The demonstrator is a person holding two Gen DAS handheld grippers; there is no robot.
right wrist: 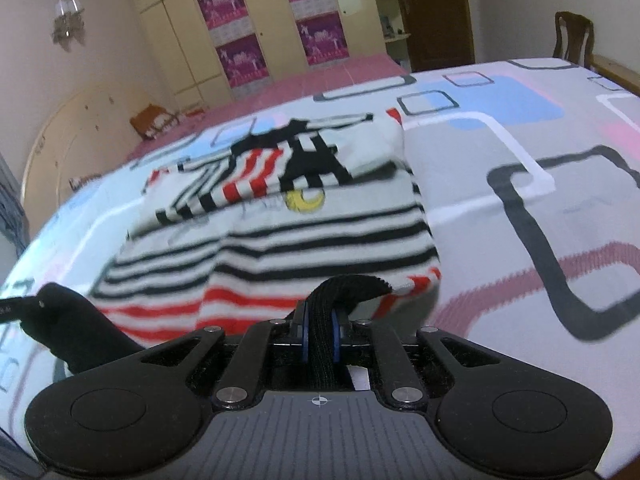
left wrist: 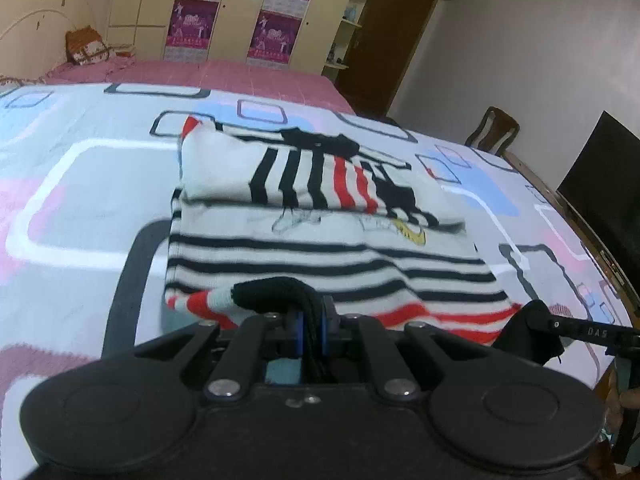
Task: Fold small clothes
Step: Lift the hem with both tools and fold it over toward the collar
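Note:
A small striped shirt (left wrist: 320, 236), white with black and red stripes and a black hem, lies on the patterned bed cover (left wrist: 80, 184). Its sleeves are folded over its far part. My left gripper (left wrist: 312, 320) is shut on the black hem at the shirt's near left corner. My right gripper (right wrist: 320, 320) is shut on the black hem at the near right corner of the shirt (right wrist: 288, 232). Both corners are lifted a little off the cover. The right gripper's finger shows in the left wrist view (left wrist: 560, 324); the left one's shows in the right wrist view (right wrist: 48, 304).
The bed cover (right wrist: 520, 216) spreads wide around the shirt. A pink sheet (left wrist: 200, 76) and a headboard (left wrist: 36, 20) lie beyond. Wardrobes with pink posters (left wrist: 192, 0) stand at the back. A wooden chair (left wrist: 492, 132) and a dark screen (left wrist: 604, 180) stand at the right.

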